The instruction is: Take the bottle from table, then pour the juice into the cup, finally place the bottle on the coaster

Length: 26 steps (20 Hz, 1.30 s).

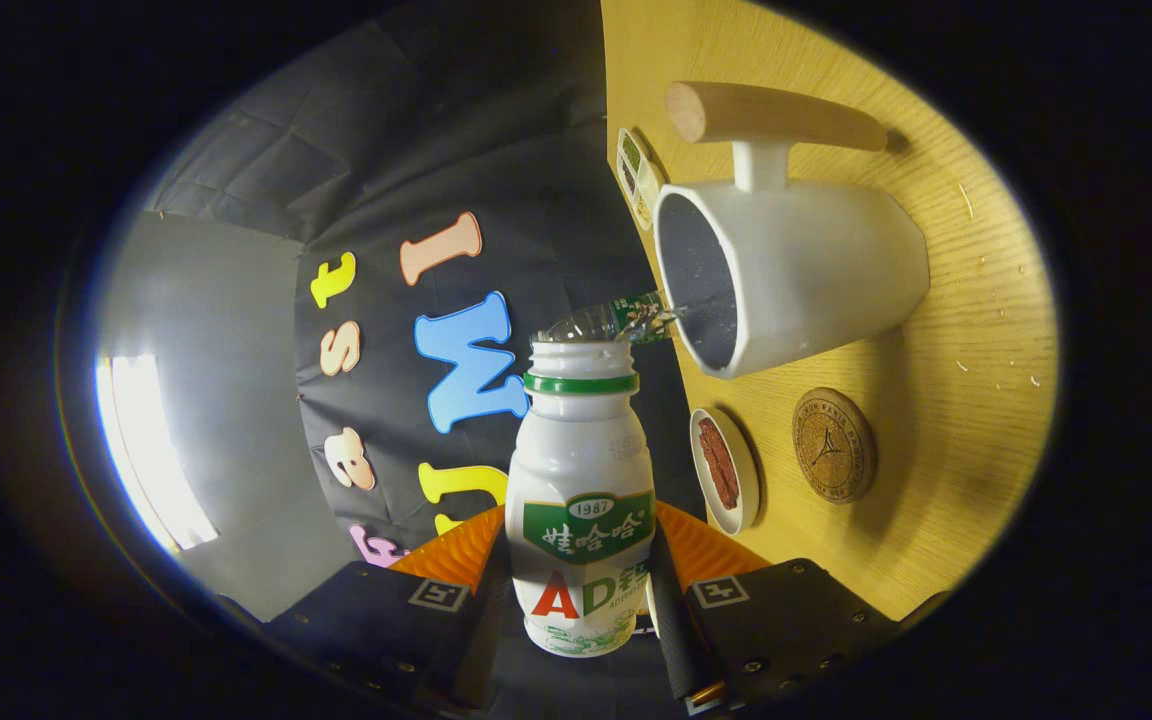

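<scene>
My gripper (578,575) is shut on a white juice bottle (581,480) with a green neck ring and an open mouth, one finger pressing each side of its lower body. The view is rolled on its side, so the bottle is tipped toward the white cup (796,275) with a wooden handle that stands on the wooden table (976,330). A clear stream of liquid (616,320) runs from the bottle's mouth across into the cup's opening. A round cork coaster (833,444) lies on the table beside the cup, beyond my fingers.
A small white dish (726,470) holding a reddish strip sits on the table between the coaster and the bottle. A small flat white item (636,175) lies at the table's edge past the cup. A black cloth wall (416,180) hangs behind.
</scene>
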Available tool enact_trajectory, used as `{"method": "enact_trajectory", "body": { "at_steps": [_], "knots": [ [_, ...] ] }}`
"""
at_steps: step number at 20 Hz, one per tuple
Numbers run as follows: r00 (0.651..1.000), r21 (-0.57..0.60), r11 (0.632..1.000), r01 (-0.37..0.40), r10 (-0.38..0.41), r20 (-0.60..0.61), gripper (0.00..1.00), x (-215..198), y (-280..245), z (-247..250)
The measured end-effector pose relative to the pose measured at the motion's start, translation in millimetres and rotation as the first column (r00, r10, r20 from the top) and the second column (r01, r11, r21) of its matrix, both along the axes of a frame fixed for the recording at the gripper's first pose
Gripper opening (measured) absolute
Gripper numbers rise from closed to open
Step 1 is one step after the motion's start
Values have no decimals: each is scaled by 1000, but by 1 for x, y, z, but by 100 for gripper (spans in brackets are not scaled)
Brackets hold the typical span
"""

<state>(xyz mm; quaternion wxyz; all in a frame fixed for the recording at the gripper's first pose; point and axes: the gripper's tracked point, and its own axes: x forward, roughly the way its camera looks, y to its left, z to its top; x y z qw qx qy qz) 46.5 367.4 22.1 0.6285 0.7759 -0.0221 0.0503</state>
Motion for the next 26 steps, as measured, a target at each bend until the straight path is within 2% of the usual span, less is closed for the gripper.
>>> {"method": "enact_trajectory", "body": {
  "at_steps": [26],
  "knots": [
    [1000, 54, 998, 20, -19, -14, 66, 2, -10, -7]
  ]
}}
